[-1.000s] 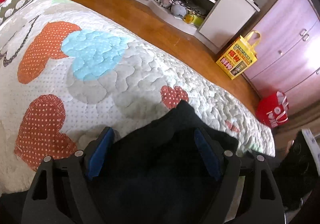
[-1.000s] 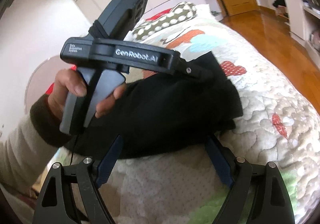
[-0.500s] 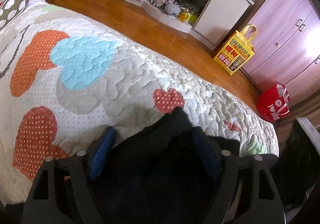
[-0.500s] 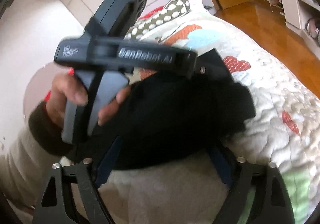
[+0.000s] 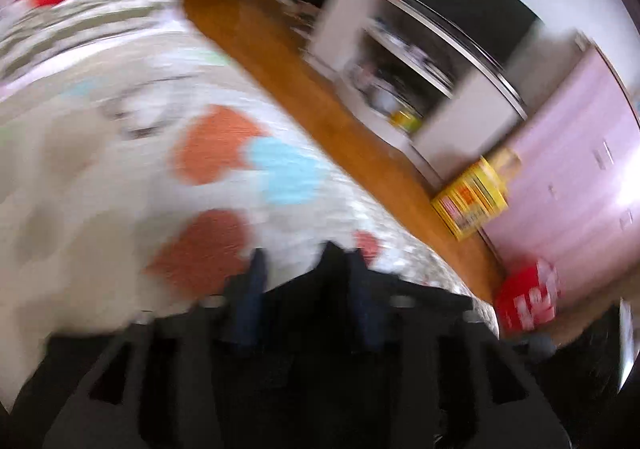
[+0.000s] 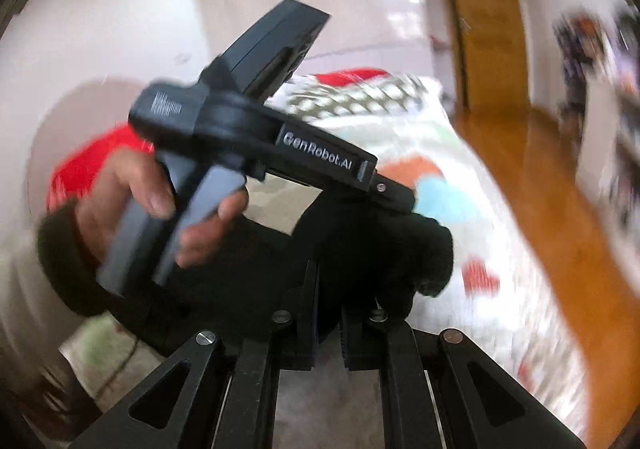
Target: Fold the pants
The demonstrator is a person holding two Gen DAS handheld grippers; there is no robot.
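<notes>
A quilted bedspread (image 5: 100,177) patterned with orange, blue and red hearts covers the bed and fills most of the left wrist view, which is heavily blurred. Beside the bed runs a wooden floor (image 5: 320,89), with a white shelf unit (image 5: 452,105) and pale pink cabinets (image 5: 580,169) at its far side. A yellow bag (image 5: 472,201) and a red bag (image 5: 528,297) stand on the floor by the cabinets.

The black pants (image 6: 360,249) lie bunched on the bedspread near its edge, in front of both cameras.

The right gripper (image 6: 328,325) has its fingers drawn nearly together, clamped on the near edge of the pants' dark fabric. The left gripper (image 5: 308,289) has its blue-padded fingers partly closed, with a peak of black cloth rising between them; the blur hides whether the pads actually pinch it. In the right wrist view the person's left hand (image 6: 160,209) grips that tool's grey handle, just above the pants.
</notes>
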